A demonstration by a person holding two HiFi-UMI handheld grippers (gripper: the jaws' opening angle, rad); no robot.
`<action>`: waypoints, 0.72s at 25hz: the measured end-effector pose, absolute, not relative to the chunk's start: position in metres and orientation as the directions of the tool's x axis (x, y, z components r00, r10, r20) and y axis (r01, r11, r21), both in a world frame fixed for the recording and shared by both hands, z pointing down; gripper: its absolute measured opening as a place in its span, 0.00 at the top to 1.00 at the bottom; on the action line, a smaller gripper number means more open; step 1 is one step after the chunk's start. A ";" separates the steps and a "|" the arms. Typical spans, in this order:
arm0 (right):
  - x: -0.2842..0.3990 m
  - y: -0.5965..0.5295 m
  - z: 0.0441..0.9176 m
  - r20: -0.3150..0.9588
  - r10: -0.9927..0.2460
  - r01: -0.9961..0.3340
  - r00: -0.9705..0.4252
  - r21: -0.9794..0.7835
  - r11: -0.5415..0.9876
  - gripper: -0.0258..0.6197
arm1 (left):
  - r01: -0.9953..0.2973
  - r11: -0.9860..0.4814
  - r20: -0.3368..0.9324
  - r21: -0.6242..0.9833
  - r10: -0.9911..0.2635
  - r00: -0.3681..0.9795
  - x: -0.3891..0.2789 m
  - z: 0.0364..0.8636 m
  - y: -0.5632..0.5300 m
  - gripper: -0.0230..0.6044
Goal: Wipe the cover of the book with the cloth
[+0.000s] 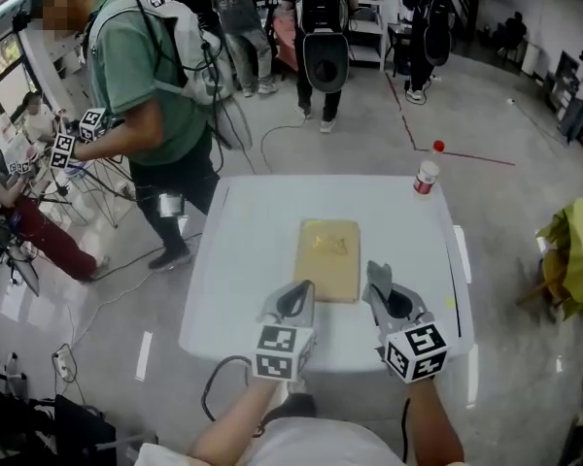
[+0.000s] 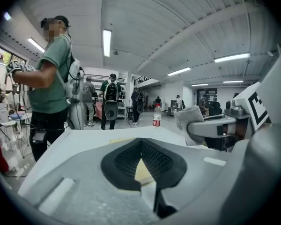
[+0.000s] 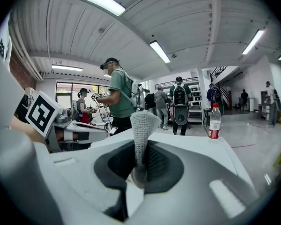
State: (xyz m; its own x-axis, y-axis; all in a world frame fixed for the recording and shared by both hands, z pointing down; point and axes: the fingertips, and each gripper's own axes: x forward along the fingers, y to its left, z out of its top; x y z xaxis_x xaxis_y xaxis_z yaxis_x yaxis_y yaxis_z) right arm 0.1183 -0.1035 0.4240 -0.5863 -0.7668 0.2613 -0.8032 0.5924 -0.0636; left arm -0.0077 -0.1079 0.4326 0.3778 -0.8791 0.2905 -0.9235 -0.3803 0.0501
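Note:
A tan book (image 1: 327, 258) lies flat in the middle of the white table (image 1: 248, 226). My left gripper (image 1: 300, 291) hovers over the table's near edge, just left of the book's near corner; its jaws are shut and hold nothing. In the left gripper view the book (image 2: 143, 173) shows as a yellow patch behind the closed pads. My right gripper (image 1: 380, 285) is just right of the book's near end, shut on a grey cloth (image 1: 376, 274). The cloth (image 3: 140, 135) stands up folded between the pads in the right gripper view.
A plastic bottle (image 1: 427, 177) with a red cap and label stands at the table's far right corner. A person in a green shirt (image 1: 151, 95) stands by the far left corner. Other people stand farther back. A yellow-green object (image 1: 575, 250) sits to the right.

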 end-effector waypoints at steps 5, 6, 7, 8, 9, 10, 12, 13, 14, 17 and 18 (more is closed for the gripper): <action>0.099 -0.143 0.442 0.319 -0.763 -0.810 -0.562 -0.025 0.586 0.91 | -0.902 -0.425 0.333 0.078 -0.841 0.426 -0.024 0.458 -0.139 0.95; 0.096 -0.150 0.447 0.335 -0.762 -0.811 -0.555 -0.012 0.585 0.91 | -0.896 -0.437 0.339 0.084 -0.833 0.438 -0.025 0.462 -0.144 0.95; 0.093 -0.157 0.451 0.350 -0.760 -0.810 -0.548 0.002 0.586 0.92 | -0.891 -0.447 0.345 0.086 -0.825 0.447 -0.027 0.465 -0.148 0.95; 0.090 -0.164 0.455 0.364 -0.756 -0.808 -0.544 0.017 0.589 0.91 | -0.887 -0.455 0.349 0.083 -0.820 0.454 -0.029 0.468 -0.151 0.95; 0.087 -0.172 0.458 0.377 -0.751 -0.802 -0.542 0.034 0.596 0.91 | -0.883 -0.463 0.352 0.077 -0.816 0.459 -0.031 0.470 -0.155 0.95; 0.084 -0.179 0.460 0.390 -0.746 -0.794 -0.540 0.056 0.605 0.91 | -0.879 -0.471 0.353 0.072 -0.812 0.464 -0.033 0.471 -0.158 0.95; 0.082 -0.193 0.459 0.414 -0.739 -0.775 -0.532 0.114 0.621 0.91 | -0.869 -0.489 0.358 0.073 -0.801 0.480 -0.034 0.473 -0.163 0.95; 0.080 -0.200 0.458 0.425 -0.737 -0.764 -0.526 0.144 0.628 0.91 | -0.865 -0.496 0.361 0.077 -0.795 0.488 -0.034 0.474 -0.165 0.95; 0.079 -0.207 0.457 0.436 -0.735 -0.753 -0.520 0.172 0.635 0.91 | -0.861 -0.502 0.364 0.081 -0.789 0.494 -0.035 0.475 -0.167 0.95; 0.072 -0.228 0.459 0.463 -0.725 -0.715 -0.509 0.241 0.656 0.91 | -0.856 -0.509 0.379 0.091 -0.777 0.503 -0.039 0.486 -0.171 0.95; 0.069 -0.235 0.462 0.476 -0.719 -0.699 -0.506 0.261 0.665 0.91 | -0.856 -0.509 0.385 0.097 -0.774 0.504 -0.038 0.490 -0.172 0.95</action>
